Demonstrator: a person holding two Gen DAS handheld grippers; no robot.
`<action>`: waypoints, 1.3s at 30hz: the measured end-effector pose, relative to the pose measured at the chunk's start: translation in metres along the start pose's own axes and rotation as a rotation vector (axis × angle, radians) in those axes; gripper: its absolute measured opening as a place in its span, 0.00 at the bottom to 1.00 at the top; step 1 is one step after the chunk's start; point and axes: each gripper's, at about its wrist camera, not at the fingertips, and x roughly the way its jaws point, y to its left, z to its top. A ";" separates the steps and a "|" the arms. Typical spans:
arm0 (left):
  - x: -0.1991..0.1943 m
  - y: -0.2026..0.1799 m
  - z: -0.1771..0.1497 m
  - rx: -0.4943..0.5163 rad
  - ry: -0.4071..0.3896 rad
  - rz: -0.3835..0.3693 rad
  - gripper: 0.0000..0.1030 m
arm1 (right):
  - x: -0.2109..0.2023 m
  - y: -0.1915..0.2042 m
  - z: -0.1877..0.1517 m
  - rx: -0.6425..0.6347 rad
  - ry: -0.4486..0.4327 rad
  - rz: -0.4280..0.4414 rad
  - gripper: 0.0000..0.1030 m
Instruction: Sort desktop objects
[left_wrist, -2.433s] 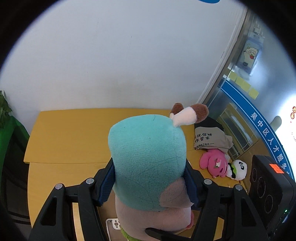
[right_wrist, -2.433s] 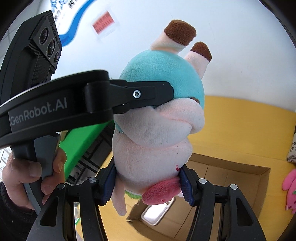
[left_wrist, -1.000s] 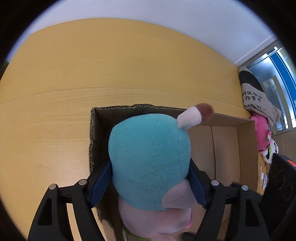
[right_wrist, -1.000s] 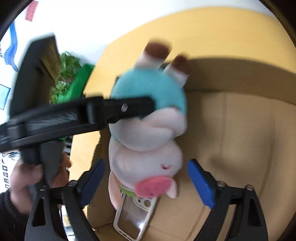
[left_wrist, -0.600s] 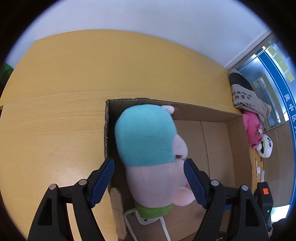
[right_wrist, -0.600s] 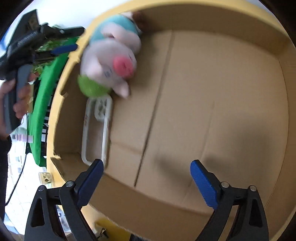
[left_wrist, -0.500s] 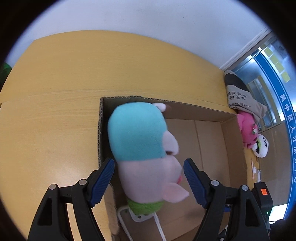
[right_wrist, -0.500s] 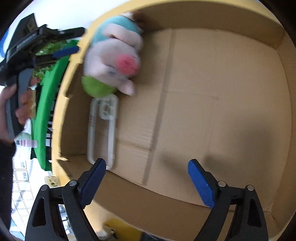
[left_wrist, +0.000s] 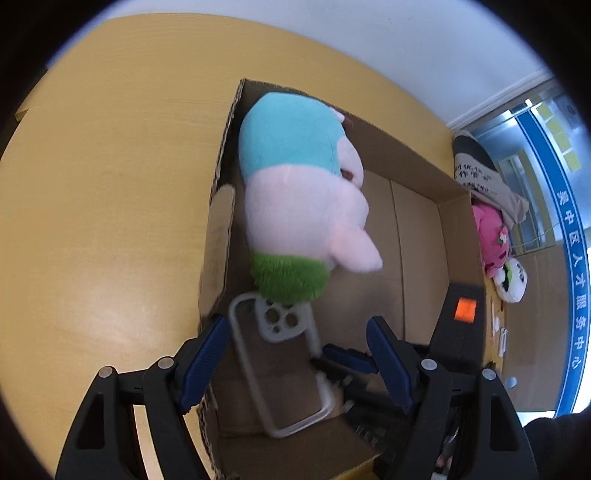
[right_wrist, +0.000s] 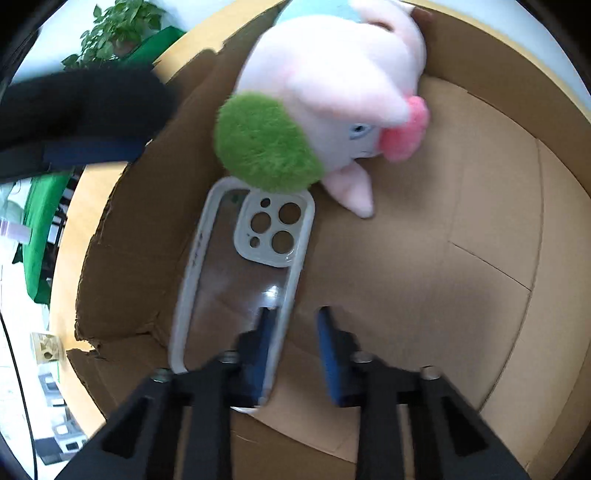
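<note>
A pink plush pig (left_wrist: 299, 199) with a teal body and green tuft lies in the left end of a cardboard box (left_wrist: 458, 218). It also shows in the right wrist view (right_wrist: 332, 96). A clear phone case (right_wrist: 240, 266) lies on the box floor below the pig, also in the left wrist view (left_wrist: 277, 362). My left gripper (left_wrist: 295, 354) is open above the case. My right gripper (right_wrist: 293, 317) is low inside the box, jaws narrowed to a small gap astride the case's right edge, not clamped.
The box (right_wrist: 480, 229) stands on a yellow wooden table (left_wrist: 110, 184). A pink plush (left_wrist: 493, 236), a panda plush (left_wrist: 511, 280) and a printed cloth bag (left_wrist: 480, 177) lie beyond the box's right end. A green plant (right_wrist: 110, 33) stands at the table's left.
Both grippers let go of the pig, which now lies in the box. My right gripper dropped into the box and narrowed around the phone case's edge. My left gripper drew back.
</note>
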 end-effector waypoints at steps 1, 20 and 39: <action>-0.001 0.001 -0.003 -0.002 0.004 0.002 0.74 | 0.000 -0.005 -0.002 0.021 0.004 0.015 0.06; 0.089 -0.066 -0.043 -0.117 0.214 -0.122 0.03 | -0.106 -0.101 -0.084 0.383 -0.118 0.105 0.07; 0.042 -0.141 0.027 0.014 0.025 -0.062 0.57 | -0.210 -0.176 -0.065 0.477 -0.373 0.116 0.08</action>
